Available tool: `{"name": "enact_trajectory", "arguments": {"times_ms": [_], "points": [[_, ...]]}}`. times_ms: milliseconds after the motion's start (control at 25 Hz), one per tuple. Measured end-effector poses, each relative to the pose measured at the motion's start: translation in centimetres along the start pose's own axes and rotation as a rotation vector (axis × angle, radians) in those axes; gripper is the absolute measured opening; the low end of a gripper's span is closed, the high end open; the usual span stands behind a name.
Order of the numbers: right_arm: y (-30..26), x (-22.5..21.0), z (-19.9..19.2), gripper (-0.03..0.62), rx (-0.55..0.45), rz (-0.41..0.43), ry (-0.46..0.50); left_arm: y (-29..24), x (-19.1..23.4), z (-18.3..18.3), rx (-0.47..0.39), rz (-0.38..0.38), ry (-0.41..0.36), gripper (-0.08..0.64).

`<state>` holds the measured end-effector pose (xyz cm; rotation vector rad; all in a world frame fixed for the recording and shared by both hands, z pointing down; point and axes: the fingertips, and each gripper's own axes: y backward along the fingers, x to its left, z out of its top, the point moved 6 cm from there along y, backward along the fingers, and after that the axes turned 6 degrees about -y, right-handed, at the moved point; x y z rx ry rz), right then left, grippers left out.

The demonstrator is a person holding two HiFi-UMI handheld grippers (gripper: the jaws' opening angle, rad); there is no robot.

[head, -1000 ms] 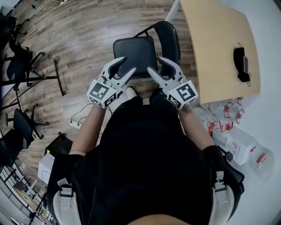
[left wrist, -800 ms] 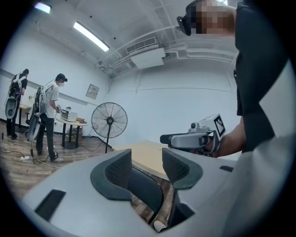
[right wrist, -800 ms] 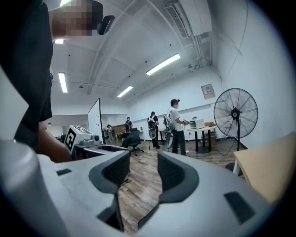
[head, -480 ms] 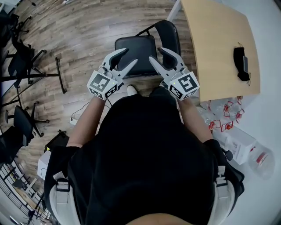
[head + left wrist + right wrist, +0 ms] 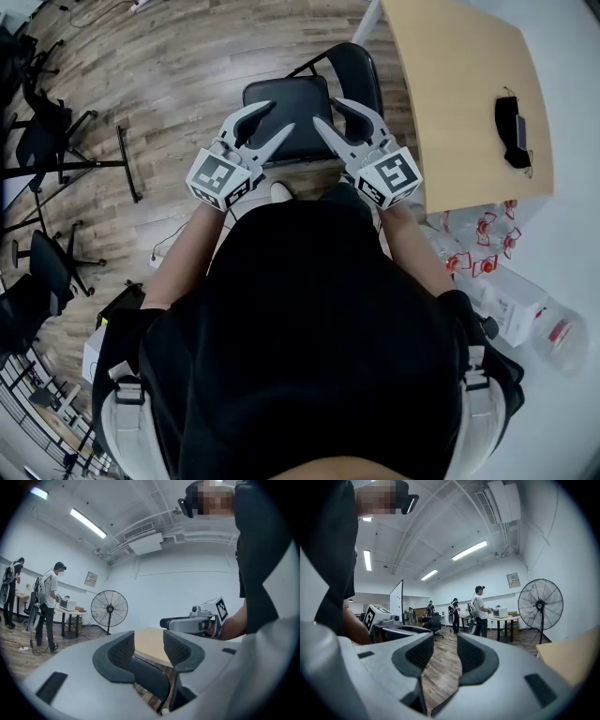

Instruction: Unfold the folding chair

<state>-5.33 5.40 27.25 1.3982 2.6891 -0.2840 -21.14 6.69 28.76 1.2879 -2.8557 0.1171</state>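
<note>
Folding chair (image 5: 286,117) on wood floor (image 5: 169,84) right in front of person, beside wooden surface (image 5: 469,103). Seat flat, backrest (image 5: 364,75) up, so it looks already unfolded and self-supporting. Left claw (image 5: 279,116) and right claw (image 5: 326,112) hover level over seat, one per side, touching nothing. Both closing on air: left gap narrow, right middling. Judgement: hands off because chair needs no holding; task likely done.
</note>
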Motion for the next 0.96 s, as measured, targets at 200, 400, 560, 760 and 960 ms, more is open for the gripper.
{"name": "enact_trajectory", "arguments": {"times_ms": [200,400,560,760,960], "points": [[0.2,0.3,-0.4,0.152,0.008,0.011,-0.007,0.3,-0.2,-0.1,0.003,0.0,0.003,0.187],[0.3,0.5,-0.4,0.152,-0.001,0.051,-0.024,0.5,-0.1,-0.5,0.01,0.008,0.012,0.187],[0.2,0.5,-0.7,0.152,0.014,0.044,-0.025,0.7,0.0,-0.5,0.009,0.013,0.013,0.187],[0.0,0.3,-1.1,0.152,0.017,0.024,-0.037,0.9,0.1,-0.7,0.007,0.016,0.03,0.187],[-0.2,0.3,-1.1,0.152,0.031,0.024,-0.045,1.0,0.2,-0.3,0.009,0.025,0.023,0.187]]}}
